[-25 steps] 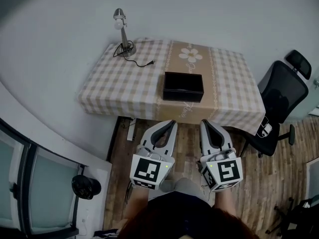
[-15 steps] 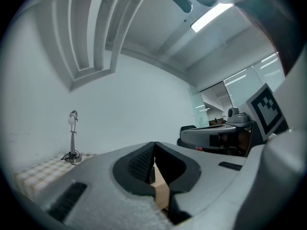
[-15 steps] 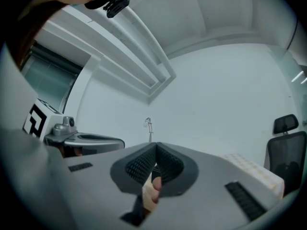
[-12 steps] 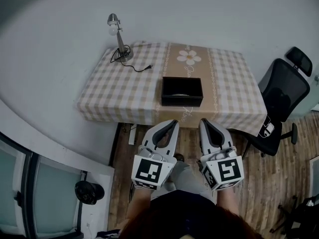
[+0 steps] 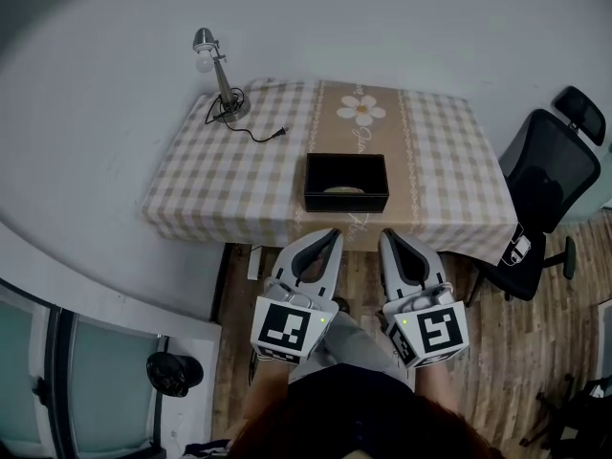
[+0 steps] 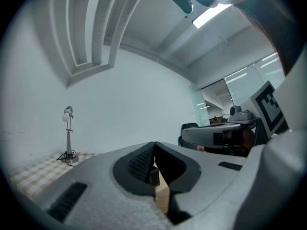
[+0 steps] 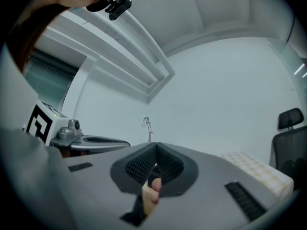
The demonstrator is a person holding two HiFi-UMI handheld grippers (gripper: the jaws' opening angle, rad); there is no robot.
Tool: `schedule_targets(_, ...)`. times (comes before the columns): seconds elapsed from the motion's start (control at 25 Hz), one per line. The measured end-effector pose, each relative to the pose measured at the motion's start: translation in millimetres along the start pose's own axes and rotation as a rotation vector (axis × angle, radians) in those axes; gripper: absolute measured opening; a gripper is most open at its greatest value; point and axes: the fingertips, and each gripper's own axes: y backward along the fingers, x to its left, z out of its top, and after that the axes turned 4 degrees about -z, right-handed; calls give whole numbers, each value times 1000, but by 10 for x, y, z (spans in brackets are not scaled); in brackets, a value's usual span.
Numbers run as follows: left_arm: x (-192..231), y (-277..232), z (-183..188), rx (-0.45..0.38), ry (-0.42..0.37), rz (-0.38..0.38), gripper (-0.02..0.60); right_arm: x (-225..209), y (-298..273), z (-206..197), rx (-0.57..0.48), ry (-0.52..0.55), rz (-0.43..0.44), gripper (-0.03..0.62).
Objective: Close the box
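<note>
Standing off from the table (image 5: 239, 175), both grippers hover above the floor (image 5: 507, 352) just short of the table's front edge, side by side and pointing toward it. Neither touches anything.

1. Gripper state. Left gripper (image 5: 331, 235): jaws pressed together, nothing between them. Right gripper (image 5: 386, 236): jaws likewise clenched and empty. Each gripper view confirms that the ribbed pads meet at the tip.

2. Box position. The box (image 5: 346, 202) sits on the table, centred across its width and near its front edge, directly ahead of the two grippers. It is black, rectangular and shallow, with its top open. A pale item (image 5: 341, 190) lies inside. A lid or flap cannot be made out from these views.

3. Other items. A lamp (image 5: 215, 70) stands at the table's far left corner, its cord (image 5: 253, 132) trailing across the cloth. A chair (image 5: 540, 194) stands off the table's right end.

4. Handling estimate. The box looks stiff-walled and light, so it will probably slide on the cloth if pushed from one side. Recommended: release both jaws, brace one side wall with one gripper, and take the lid by its free edge with the other. The smooth dark surface may be slippery; grip a rim or edge rather than a flat face
</note>
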Motion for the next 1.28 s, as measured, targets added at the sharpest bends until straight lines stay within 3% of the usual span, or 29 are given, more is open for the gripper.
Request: schedule_targets(1.28, 688, -888, -200, 61, -35, -15, 26, -642, -928, -225, 55, -49, -25, 17)
